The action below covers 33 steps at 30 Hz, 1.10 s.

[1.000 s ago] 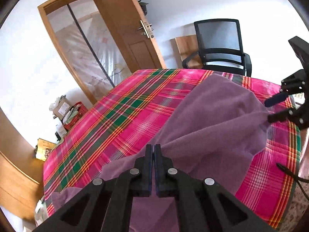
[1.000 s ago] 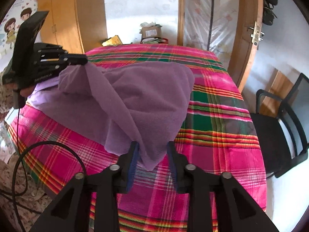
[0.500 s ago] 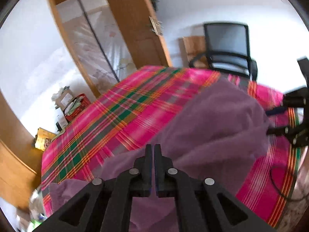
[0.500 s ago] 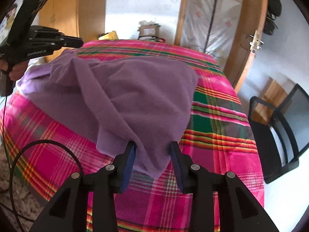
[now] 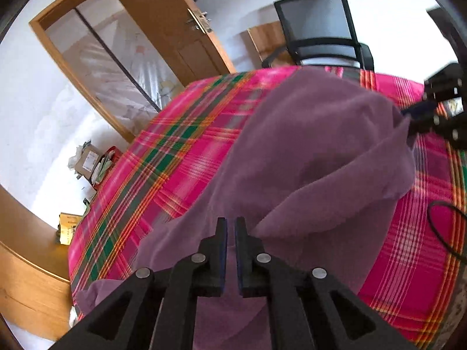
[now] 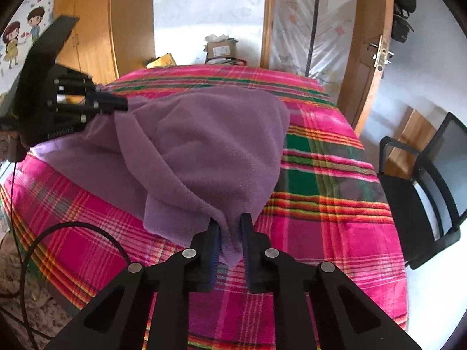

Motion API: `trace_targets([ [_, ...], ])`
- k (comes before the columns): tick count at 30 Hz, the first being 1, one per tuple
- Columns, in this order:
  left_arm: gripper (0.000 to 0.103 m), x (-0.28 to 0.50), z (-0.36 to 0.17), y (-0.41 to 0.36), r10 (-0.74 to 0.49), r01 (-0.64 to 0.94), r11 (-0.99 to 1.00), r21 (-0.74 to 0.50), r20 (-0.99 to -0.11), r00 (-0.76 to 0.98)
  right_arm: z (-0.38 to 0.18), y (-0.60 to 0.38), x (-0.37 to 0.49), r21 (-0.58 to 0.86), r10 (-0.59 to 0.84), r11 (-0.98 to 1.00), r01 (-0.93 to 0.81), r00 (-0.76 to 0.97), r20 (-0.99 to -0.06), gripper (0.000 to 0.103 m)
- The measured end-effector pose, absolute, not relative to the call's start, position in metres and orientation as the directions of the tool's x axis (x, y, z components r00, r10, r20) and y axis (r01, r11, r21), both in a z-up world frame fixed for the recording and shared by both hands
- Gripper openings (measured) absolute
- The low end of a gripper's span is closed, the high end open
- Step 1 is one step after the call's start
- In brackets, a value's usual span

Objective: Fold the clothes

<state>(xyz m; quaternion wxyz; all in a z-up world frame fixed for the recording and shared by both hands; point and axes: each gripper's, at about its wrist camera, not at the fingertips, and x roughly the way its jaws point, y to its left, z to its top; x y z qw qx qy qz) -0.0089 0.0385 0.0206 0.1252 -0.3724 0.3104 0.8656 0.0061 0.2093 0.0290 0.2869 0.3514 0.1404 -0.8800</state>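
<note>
A purple fleece cloth (image 5: 306, 145) lies bunched on the table's plaid cover (image 5: 181, 160). In the left wrist view my left gripper (image 5: 230, 230) holds a near edge of it, with only a narrow gap between the jaws. The right wrist view shows the left gripper (image 6: 121, 106) at the left, lifting a corner of the cloth (image 6: 210, 145) off the table. My right gripper (image 6: 230, 230) is shut on the cloth's near corner, which hangs between its fingers. The right gripper (image 5: 408, 119) also appears at the right edge of the left wrist view.
A black office chair (image 6: 432, 175) stands beside the table's far right side. A wooden door (image 5: 181, 29) and a plastic-covered doorway are behind the table. Boxes (image 5: 90, 160) sit on the floor. A black cable (image 6: 73, 227) loops over the table's near edge.
The right gripper's fingers have closed in on the cloth corner that lay between them. The left gripper's fingers have parted a little. The cloth now stands higher between the two grippers.
</note>
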Motion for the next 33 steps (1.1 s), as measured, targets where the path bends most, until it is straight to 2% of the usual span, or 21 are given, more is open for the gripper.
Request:
trace_targets([
  [4, 0.005, -0.007, 0.016, 0.044, -0.028, -0.456, -0.759, 0.464, -0.723, -0.69, 0.041, 0.212, 0.005, -0.041, -0.408, -0.816, 0.576, -0.625, -0.665, 0.01],
  [7, 0.0, -0.007, 0.02, 0.044, -0.024, -0.452, -0.758, 0.471, -0.712, -0.702, 0.057, 0.214, 0.007, -0.036, -0.423, -0.824, 0.565, -0.658, -0.623, 0.01],
  [13, 0.0, -0.014, 0.053, 0.03, -0.019, -0.345, -0.829, 0.439, -0.64, -0.768, 0.091, 0.214, 0.005, -0.106, -0.408, -0.835, 0.54, -0.737, -0.539, 0.007],
  [20, 0.002, -0.019, 0.068, 0.025, 0.022, -0.341, -0.865, 0.369, -0.65, -0.76, 0.133, 0.205, 0.0, -0.181, -0.406, -0.839, 0.514, -0.811, -0.422, 0.004],
  [26, 0.002, -0.016, 0.069, 0.034, 0.049, -0.37, -0.851, 0.374, -0.644, -0.763, 0.157, 0.189, -0.011, -0.233, -0.402, -0.837, 0.494, -0.846, -0.35, 0.004],
  [33, 0.002, -0.026, 0.071, 0.032, 0.003, -0.332, -0.856, 0.396, -0.638, -0.77, 0.181, 0.167, -0.008, -0.326, -0.39, -0.831, 0.451, -0.89, -0.239, 0.004],
])
